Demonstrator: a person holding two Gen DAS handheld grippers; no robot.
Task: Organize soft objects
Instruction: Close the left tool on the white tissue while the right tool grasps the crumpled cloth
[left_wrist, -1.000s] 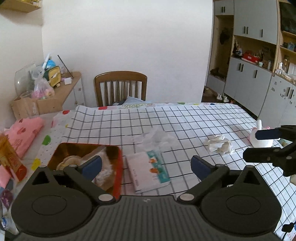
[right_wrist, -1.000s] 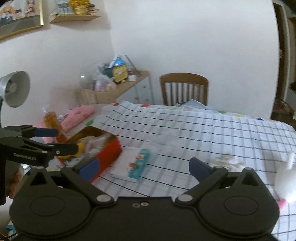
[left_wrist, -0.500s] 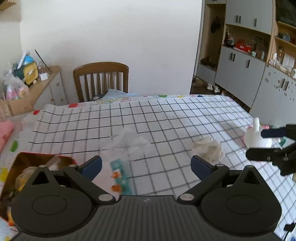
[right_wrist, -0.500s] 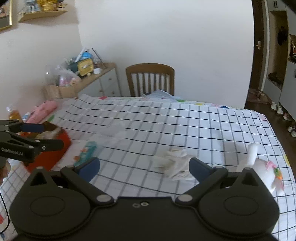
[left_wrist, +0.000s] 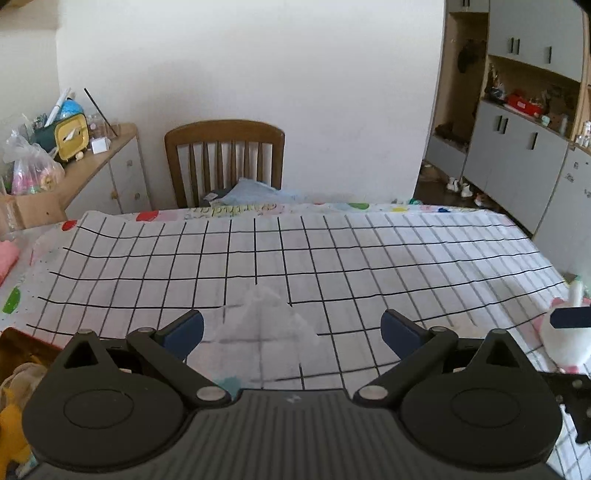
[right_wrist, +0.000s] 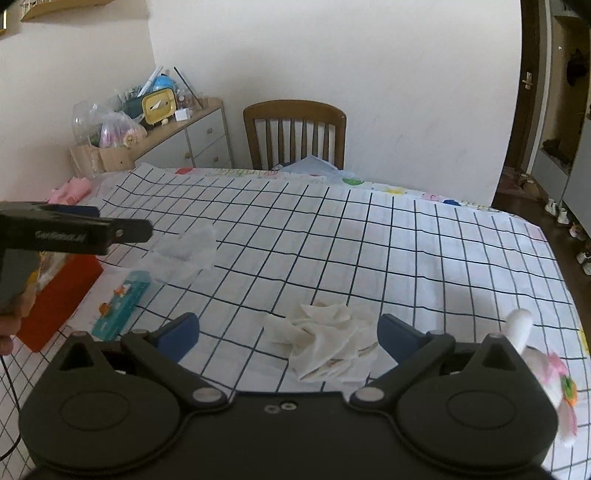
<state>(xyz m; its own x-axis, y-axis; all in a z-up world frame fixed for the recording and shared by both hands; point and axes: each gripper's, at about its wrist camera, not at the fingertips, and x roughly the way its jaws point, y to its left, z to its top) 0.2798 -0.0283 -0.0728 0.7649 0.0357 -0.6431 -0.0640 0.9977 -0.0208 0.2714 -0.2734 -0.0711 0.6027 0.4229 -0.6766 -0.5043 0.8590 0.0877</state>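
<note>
**Both claws spread over the checked cloth, soft things scattered**

The right wrist view showed what the left one missed: a crumpled white cloth (right_wrist: 327, 343) lay on the gridded tablecloth (right_wrist: 369, 240) directly ahead of the right gripper (right_wrist: 288, 334), whose fingers stood wide apart with nothing between them. That view also caught the tissue pack (right_wrist: 122, 304) lying flat beside the red box (right_wrist: 55, 295), a loose thin tissue (right_wrist: 184, 251) just beyond the pack, and the left gripper (right_wrist: 122, 230) seen side-on above the box.

The left wrist view showed the left gripper (left_wrist: 291, 330) with its fingers likewise parted and empty, a translucent tissue (left_wrist: 266, 325) lying between and ahead of them. The white plush toy (left_wrist: 565, 339) sat at the table's right edge, partly behind a blue pad of the right gripper (left_wrist: 570, 318); in the right view the same toy (right_wrist: 546, 373) lay near the right finger.

Only the box's corner (left_wrist: 14, 339) appeared in the left view, with a yellow soft item (left_wrist: 13, 424) and pale fabric inside; what else it held could not be made out. A wooden chair (left_wrist: 225, 162) stood at the far side.
</note>
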